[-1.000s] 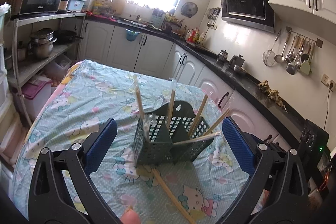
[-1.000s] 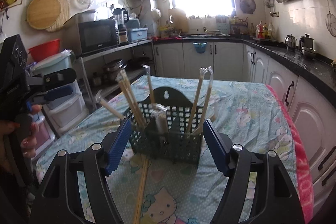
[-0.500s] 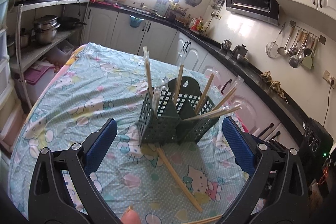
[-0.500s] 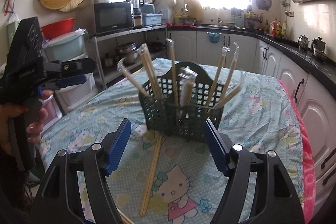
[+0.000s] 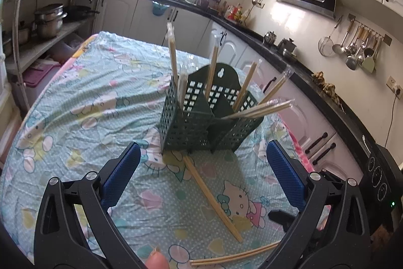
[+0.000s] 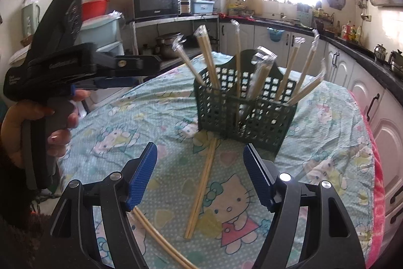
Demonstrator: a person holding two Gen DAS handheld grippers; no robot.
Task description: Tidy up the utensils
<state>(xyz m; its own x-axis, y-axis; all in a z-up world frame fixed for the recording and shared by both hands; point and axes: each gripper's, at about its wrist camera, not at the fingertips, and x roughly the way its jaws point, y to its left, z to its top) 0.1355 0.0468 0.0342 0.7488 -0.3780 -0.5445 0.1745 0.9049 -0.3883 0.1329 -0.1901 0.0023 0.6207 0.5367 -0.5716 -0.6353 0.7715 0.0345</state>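
Two pairs of bare chopsticks were lying loose on the tablecloth (image 6: 156, 112), and everything else was already stuck in the green basket (image 5: 199, 122) sitting roughly mid-table. That basket had a perforated wall, a taller back panel with a hanging hole, and dividers inside. Plastic-wrapped chopsticks (image 6: 209, 54) were poking out of its compartments at all sorts of angles, some nearly upright, a couple leaning way over toward the counter side.

First loose pair (image 6: 201, 190) started right at the front foot of the basket, one end touching or almost touching it, and ran straight out toward the cameras over the cartoon cat print. Second loose pair (image 5: 234, 256) was further out from the basket, near the table edge closest to the cameras, lying crosswise to the first one. From the right wrist view it showed up just under the near blue pad.

Left gripper (image 5: 201, 168) had its jaws spread wide with nothing between them, hanging in front of the basket and angled down at the cloth. Right gripper (image 6: 200, 173) was also spread apart, empty, aimed at the first loose pair with the basket just beyond. You could see the hand (image 6: 35, 127) wrapped around the left tool's handle, off to the side of the basket.
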